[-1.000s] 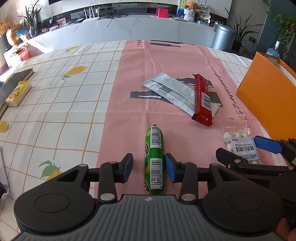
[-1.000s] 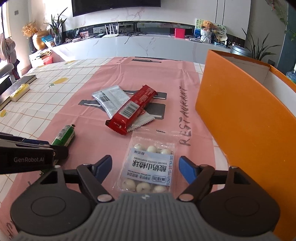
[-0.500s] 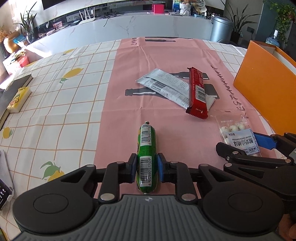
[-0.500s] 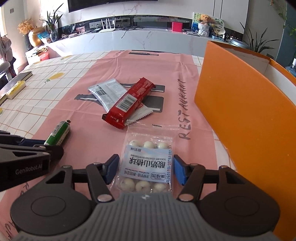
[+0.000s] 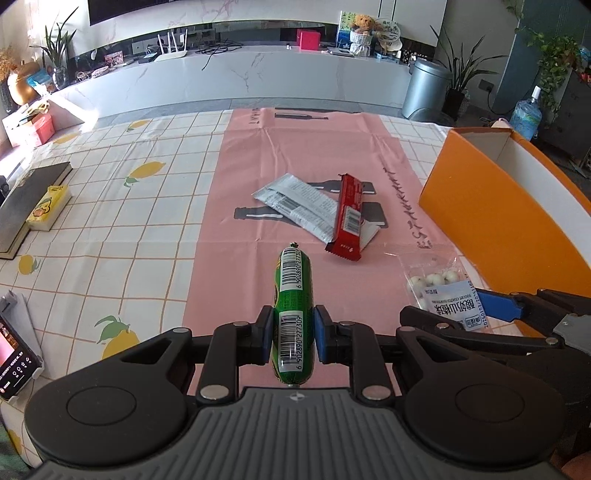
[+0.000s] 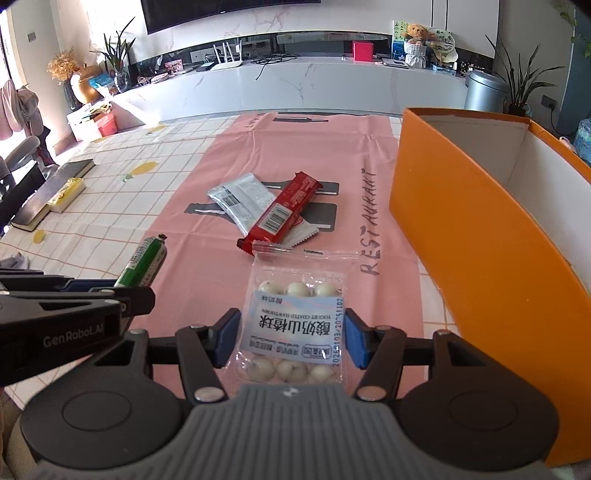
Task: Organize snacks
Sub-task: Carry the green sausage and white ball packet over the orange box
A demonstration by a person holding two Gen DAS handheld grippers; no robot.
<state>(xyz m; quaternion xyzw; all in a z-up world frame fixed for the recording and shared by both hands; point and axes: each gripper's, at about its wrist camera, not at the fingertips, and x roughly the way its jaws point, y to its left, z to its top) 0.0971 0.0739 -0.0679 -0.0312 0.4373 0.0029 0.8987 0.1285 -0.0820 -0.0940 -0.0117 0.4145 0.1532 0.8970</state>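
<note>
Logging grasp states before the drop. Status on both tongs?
Left tongs shut on green sausage stick. Right tongs shut on yogurt hawthorn ball bag. Orange box open at right; red bar and silver packet remain on table.

Home living room: wall television (image 6: 229, 14), houseplants (image 6: 524, 79).

The left gripper (image 5: 293, 339), black with blue pads (image 5: 320, 334), has its jaws closed tight against both sides of a green plastic-wrapped sausage stick (image 5: 293, 314), lifted and pointing forward. The right gripper (image 6: 291, 341) sits just beside it, its blue pads pressing the edges of a clear packet of white yogurt balls (image 6: 297, 321).
</note>
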